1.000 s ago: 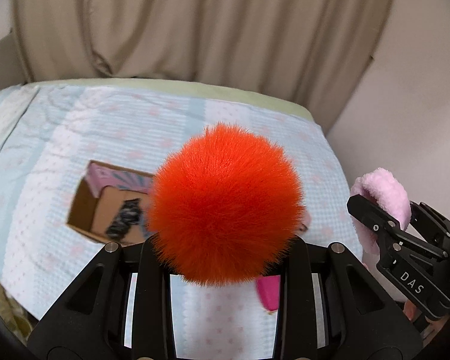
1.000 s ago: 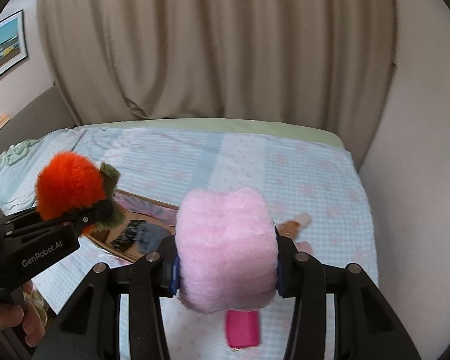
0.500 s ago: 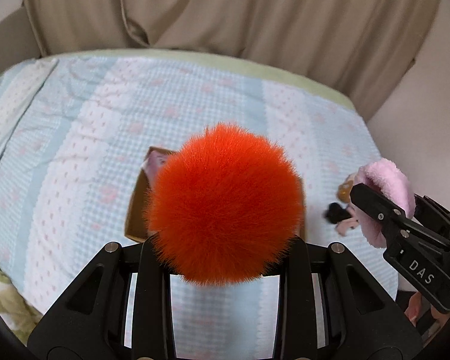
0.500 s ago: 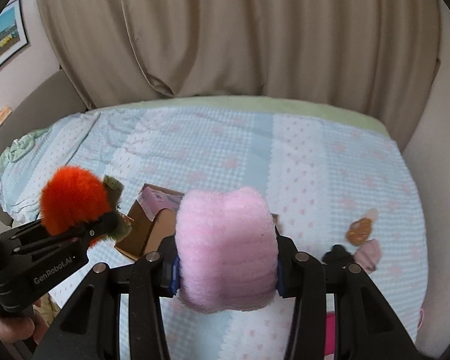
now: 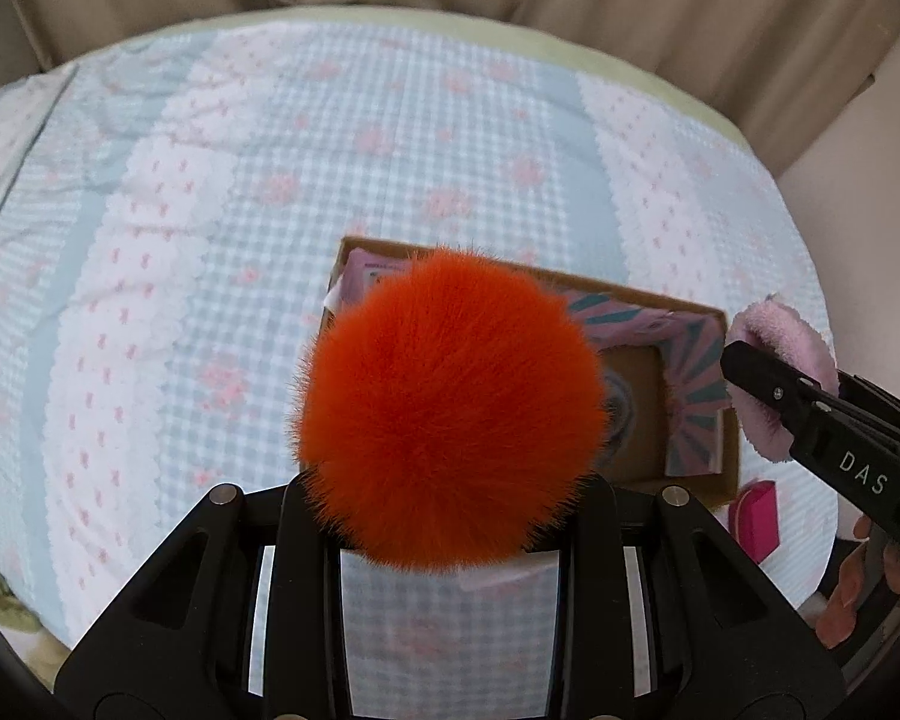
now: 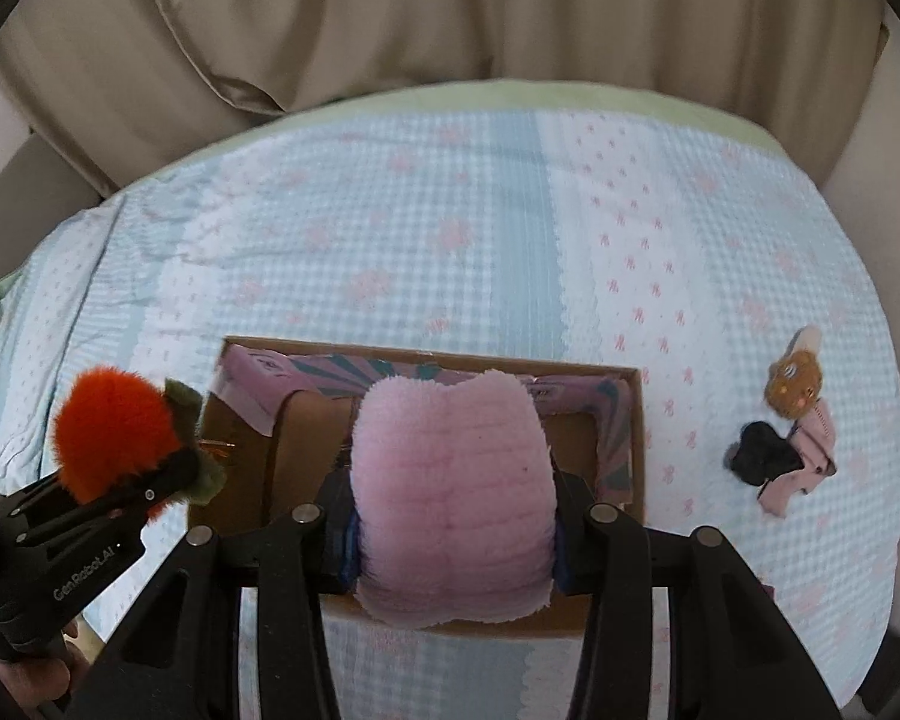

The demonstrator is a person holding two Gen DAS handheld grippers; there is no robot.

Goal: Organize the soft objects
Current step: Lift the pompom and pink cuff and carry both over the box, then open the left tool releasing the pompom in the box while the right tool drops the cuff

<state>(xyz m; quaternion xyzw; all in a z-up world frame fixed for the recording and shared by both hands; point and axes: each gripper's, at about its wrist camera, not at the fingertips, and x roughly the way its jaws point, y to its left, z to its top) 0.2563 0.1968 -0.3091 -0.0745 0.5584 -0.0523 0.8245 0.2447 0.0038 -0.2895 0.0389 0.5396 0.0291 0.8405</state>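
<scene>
The left gripper (image 5: 450, 498) is clamped on a fluffy orange pom-pom (image 5: 450, 405), which in the right wrist view shows green felt leaves and hangs over the left edge of the cardboard box (image 6: 637, 450). The right gripper (image 6: 453, 531) is closed around a pink plush piece (image 6: 453, 492), held above the middle of the same box. Neither item is let go, so both placements are in hand but not done.

Inside the box, dark shapes show beneath the held toys, blurred and mostly hidden; they may be items already stowed, though that cannot be told for sure.

Work appears to remain on the bedspread (image 6: 450, 210). At about 3 o'clock from the box in the right wrist view lie a small brown plush (image 6: 795, 387), a black piece (image 6: 762, 453) and a pale pink piece (image 6: 801, 468), close together. In the left wrist view a bright pink object (image 5: 755, 513) lies just beside the box at about 4 o'clock. By this reckoning the sorting is roughly midway.
</scene>
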